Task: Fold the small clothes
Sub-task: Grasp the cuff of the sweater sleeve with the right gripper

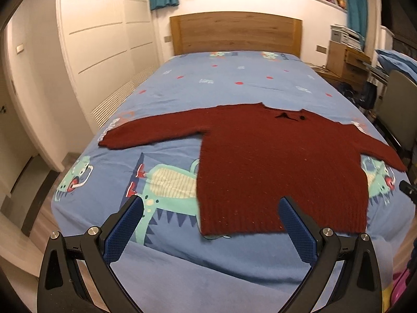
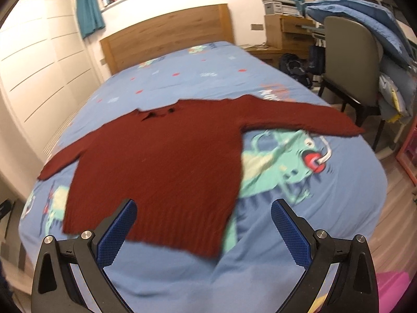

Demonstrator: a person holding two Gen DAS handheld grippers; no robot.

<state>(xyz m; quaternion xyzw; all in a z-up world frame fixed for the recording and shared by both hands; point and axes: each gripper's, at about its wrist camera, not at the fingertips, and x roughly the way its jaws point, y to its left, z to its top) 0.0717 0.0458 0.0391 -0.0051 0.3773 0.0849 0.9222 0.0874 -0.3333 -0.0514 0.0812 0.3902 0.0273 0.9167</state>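
Note:
A small dark red knitted sweater (image 1: pixel 281 164) lies flat on the bed with both sleeves spread out and its hem toward me. It also shows in the right wrist view (image 2: pixel 161 161). My left gripper (image 1: pixel 211 206) is open and empty, held above the bed near the sweater's hem at its left corner. My right gripper (image 2: pixel 203 208) is open and empty, held above the hem at its right corner. Neither gripper touches the sweater.
The bed has a blue sheet (image 1: pixel 234 78) printed with green dinosaurs and a wooden headboard (image 1: pixel 234 31). White wardrobes (image 1: pixel 99 39) stand on the left. A chair (image 2: pixel 349 60), piled bedding and a wooden desk (image 2: pixel 289 31) stand on the right.

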